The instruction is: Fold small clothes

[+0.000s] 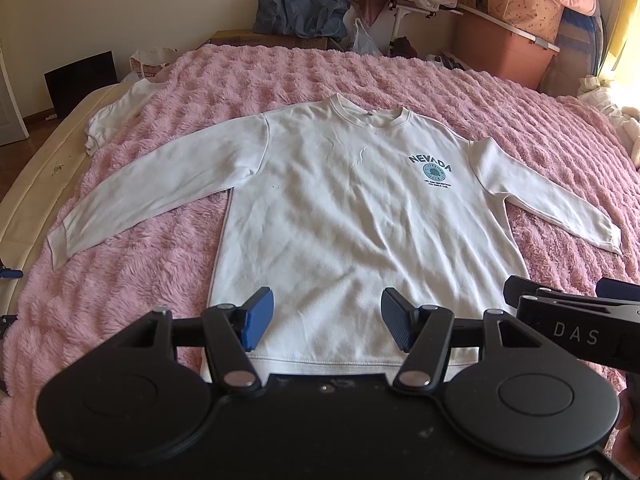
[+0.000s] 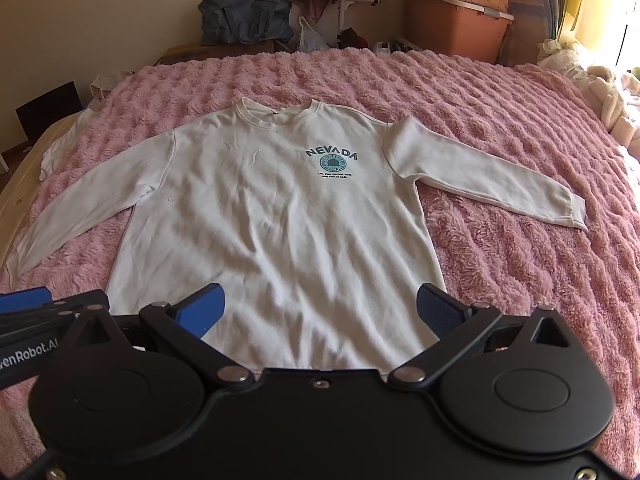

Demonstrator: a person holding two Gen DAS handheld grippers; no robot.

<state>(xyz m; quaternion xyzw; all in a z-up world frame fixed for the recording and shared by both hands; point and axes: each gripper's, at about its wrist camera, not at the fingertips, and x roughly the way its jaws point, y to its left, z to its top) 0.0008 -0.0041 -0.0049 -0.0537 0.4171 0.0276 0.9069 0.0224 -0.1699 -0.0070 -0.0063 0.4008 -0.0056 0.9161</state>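
A white long-sleeved sweatshirt [image 1: 340, 216] [image 2: 272, 220] with a blue NEVADA print lies flat, front up, on the pink fluffy blanket [image 1: 132, 276] [image 2: 512, 264]. Both sleeves are spread outward, and the hem faces me. My left gripper [image 1: 327, 320] hovers open above the hem, nothing between its blue pads. My right gripper [image 2: 320, 314] is open too, over the hem's right half, and holds nothing. In the left wrist view the right gripper's body shows at the right edge; in the right wrist view the left gripper's body shows at the left edge.
A second white garment [image 1: 116, 116] lies at the blanket's far left edge. Beyond the bed stand a blue bag [image 1: 300, 10], a cardboard box [image 1: 256, 38], a pink storage bin [image 1: 504, 46] and piled bedding. Plush toys [image 2: 612, 92] sit at the right.
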